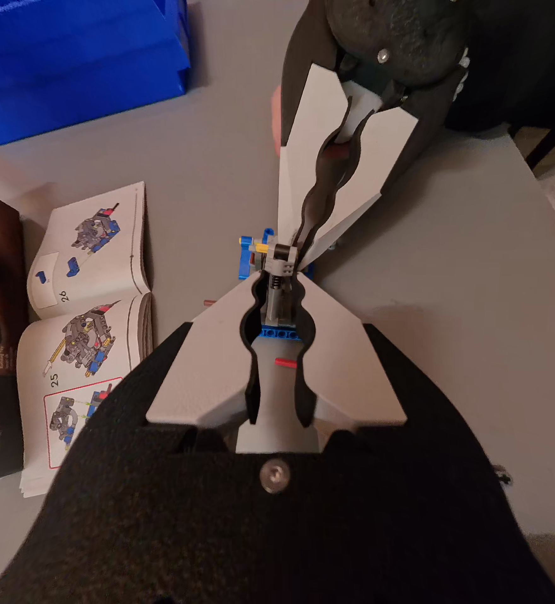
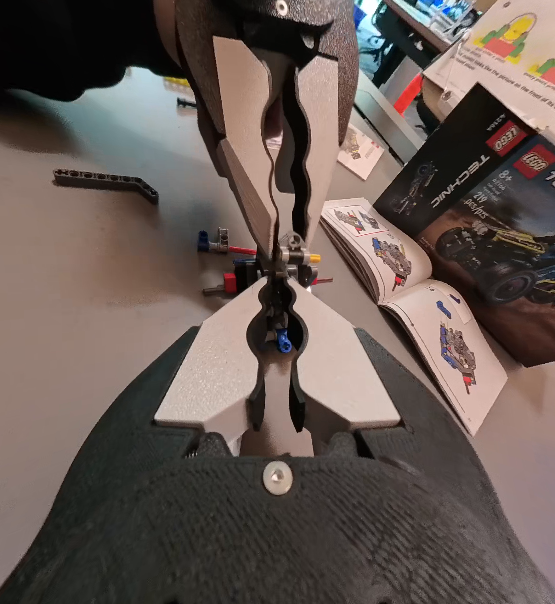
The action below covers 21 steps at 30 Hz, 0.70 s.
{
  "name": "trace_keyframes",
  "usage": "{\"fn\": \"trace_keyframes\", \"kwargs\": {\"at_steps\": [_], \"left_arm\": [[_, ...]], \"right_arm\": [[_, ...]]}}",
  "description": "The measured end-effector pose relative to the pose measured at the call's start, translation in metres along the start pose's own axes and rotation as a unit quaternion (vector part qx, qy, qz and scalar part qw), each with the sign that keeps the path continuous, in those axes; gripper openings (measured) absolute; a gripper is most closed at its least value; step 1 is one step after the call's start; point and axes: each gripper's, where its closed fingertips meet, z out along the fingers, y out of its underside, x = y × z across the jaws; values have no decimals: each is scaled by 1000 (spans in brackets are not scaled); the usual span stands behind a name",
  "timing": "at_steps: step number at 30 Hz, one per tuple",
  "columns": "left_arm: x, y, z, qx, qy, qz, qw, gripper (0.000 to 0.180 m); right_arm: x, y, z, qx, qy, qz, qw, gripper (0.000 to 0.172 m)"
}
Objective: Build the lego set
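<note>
A small brick assembly (image 1: pixel 277 261) of grey, black and blue parts, with a spring strut and a yellow pin, stands on the grey table (image 1: pixel 433 294). My left gripper (image 1: pixel 277 277) is shut on it, with the grey strut between its pads. It reaches in from above in the right wrist view (image 2: pixel 286 242). My right gripper (image 2: pixel 277 279) is shut, its tips pressed together right against the assembly (image 2: pixel 297 256). In the left wrist view it (image 1: pixel 297 253) comes from the far side, tips beside the grey connector. I cannot tell if it pinches a thin part.
An open instruction booklet (image 1: pixel 89 261) lies left, a dark product box (image 2: pixel 482 228) behind it. Blue bins (image 1: pixel 73 65) stand at the back. Loose parts lie about: a grey bent beam (image 2: pixel 106 181), a red pin (image 1: pixel 286 361), a small blue-and-grey piece on a red axle (image 2: pixel 217 245). Left and right tips are no more than a few centimetres apart.
</note>
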Motion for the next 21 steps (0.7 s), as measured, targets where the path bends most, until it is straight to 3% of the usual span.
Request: {"fn": "trace_keyframes", "kwargs": {"at_steps": [7,21], "left_arm": [[0,-2,7,-49,28,29,998,7],[-3,-4,10,-67,39,45,996,2]], "right_arm": [[4,2,-6,4,37,9,999,2],[10,4,-15,21,41,34,998,2]]}}
